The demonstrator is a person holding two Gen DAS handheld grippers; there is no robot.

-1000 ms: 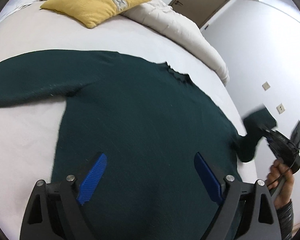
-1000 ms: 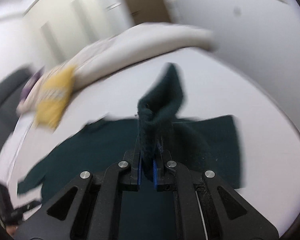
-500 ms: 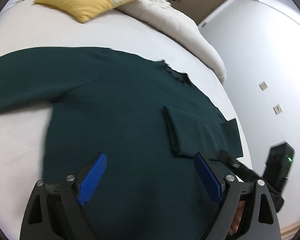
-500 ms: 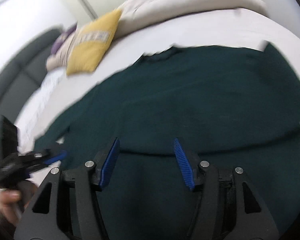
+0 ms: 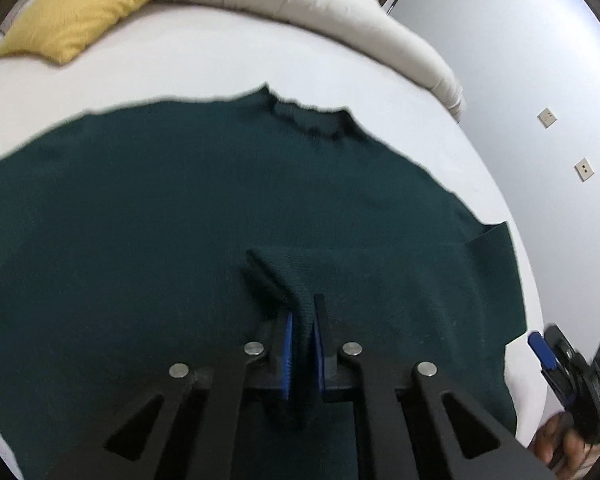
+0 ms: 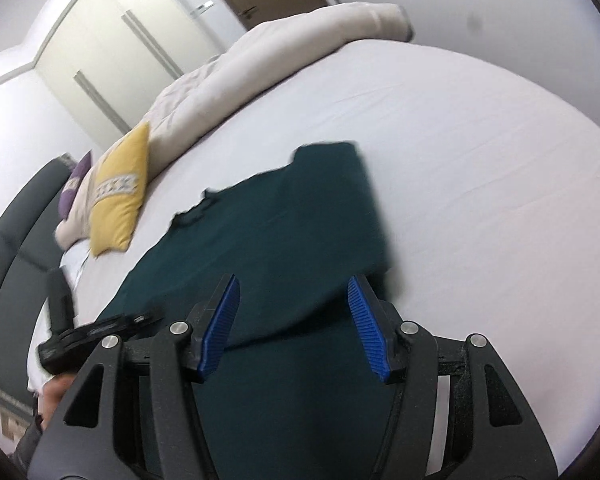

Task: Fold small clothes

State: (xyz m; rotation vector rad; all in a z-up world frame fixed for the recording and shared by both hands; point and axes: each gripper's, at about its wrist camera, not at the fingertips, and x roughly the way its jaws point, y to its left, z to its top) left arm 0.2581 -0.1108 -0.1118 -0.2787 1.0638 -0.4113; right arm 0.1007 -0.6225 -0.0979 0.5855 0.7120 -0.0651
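Left tongs (image 5: 301,344): jaws just closed, pinching a fold of dark green sweater (image 5: 180,220). Right tongs (image 6: 296,324): jaws apart, gripping nothing.

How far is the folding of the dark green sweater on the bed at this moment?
Done: one sleeve lies folded across the sweater. In hand: the left gripper has just closed and pinches the cuff of that sleeve; the right gripper is open and holds nothing. Left: the other sleeve still reaches off the left of the picture, and the body is unfolded.
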